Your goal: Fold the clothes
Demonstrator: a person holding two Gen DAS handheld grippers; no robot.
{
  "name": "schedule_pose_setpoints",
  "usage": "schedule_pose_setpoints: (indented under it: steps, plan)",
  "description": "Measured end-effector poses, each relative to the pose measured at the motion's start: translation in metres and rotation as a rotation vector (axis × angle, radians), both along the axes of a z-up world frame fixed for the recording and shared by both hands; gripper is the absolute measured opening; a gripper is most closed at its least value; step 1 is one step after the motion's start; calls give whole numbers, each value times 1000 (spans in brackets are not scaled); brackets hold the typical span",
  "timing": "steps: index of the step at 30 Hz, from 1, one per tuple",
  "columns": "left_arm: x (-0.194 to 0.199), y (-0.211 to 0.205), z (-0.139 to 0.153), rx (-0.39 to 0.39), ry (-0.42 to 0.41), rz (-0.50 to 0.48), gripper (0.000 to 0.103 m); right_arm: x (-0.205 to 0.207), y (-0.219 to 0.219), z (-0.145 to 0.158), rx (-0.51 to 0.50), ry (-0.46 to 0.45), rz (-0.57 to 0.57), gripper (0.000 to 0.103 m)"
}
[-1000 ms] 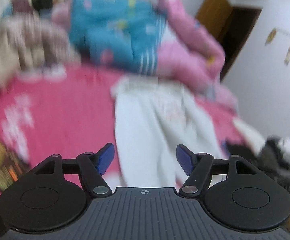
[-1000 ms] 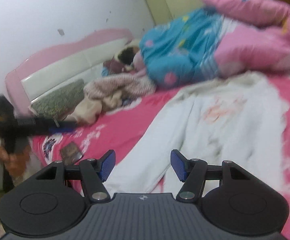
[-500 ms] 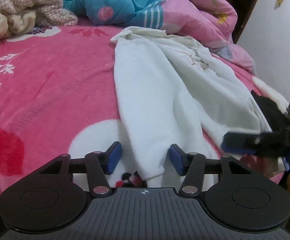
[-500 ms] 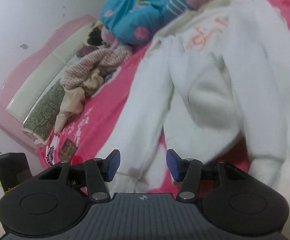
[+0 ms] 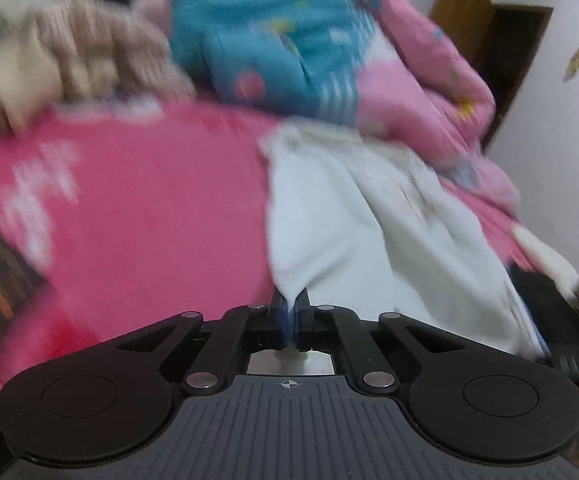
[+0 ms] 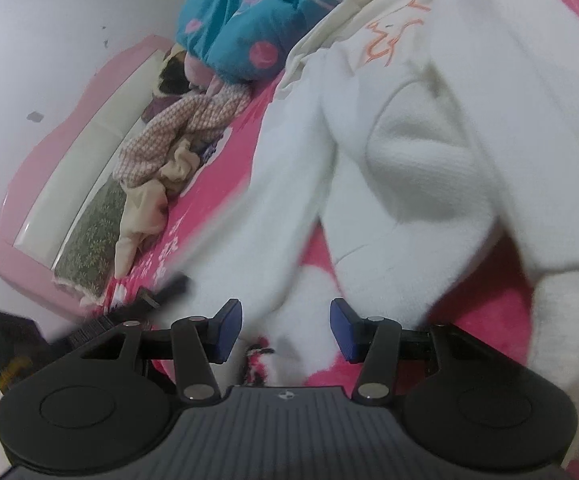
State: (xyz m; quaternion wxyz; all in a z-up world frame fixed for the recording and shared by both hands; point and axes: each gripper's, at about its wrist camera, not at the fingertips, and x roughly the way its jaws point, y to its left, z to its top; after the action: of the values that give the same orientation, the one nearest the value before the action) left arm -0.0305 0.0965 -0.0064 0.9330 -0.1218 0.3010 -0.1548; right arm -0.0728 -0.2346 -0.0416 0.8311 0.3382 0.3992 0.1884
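Sweater: the white sweater (image 6: 429,128) lies spread on the pink blanket (image 5: 149,200) of the bed, its sleeves pointing toward both cameras.
Left gripper: the left gripper (image 5: 291,312) is pressed together on the end of one sleeve – a point of white cloth goes in between the blue pads.
Right gripper: the right gripper (image 6: 286,326) is spread about halfway; the other sleeve's end lies between the pads, and I judge they do not press it yet.
Step in hand: taking both sleeve ends before a fold.
How to do it well: close the right pads fully on the cuff, then lift both sleeves together – evenly, so the body stays flat.
Risk: the thick cloth may slip from a shallow pinch.
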Motion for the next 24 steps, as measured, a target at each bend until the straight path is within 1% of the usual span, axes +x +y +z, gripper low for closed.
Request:
schedule_pose_setpoints:
  steps: [4,7,9,12,15,19,24]
  plan:
    - [36,39,47,129,-121,147,1,-6,-4,3,-1,-10,-15,52]
    - [72,69,80,225,-191,287,1,-8,-4,5,-15,-18,-19,52]
    - [100,87,98,269,-212,378,1,-9,-4,5,-23,-21,-18,52]
    - [149,108,115,352,-223,486,1,-5,-4,4,-24,-13,-17,52]
    - [194,116,118,432,-204,549,1,2,-2,3,-27,-6,-14,52]
    - [246,115,108,576,-176,591,2,11,0,3,-41,5,-7,52]
    - [286,111,85,669,-145,636,2,15,1,1,-43,17,-1,52]
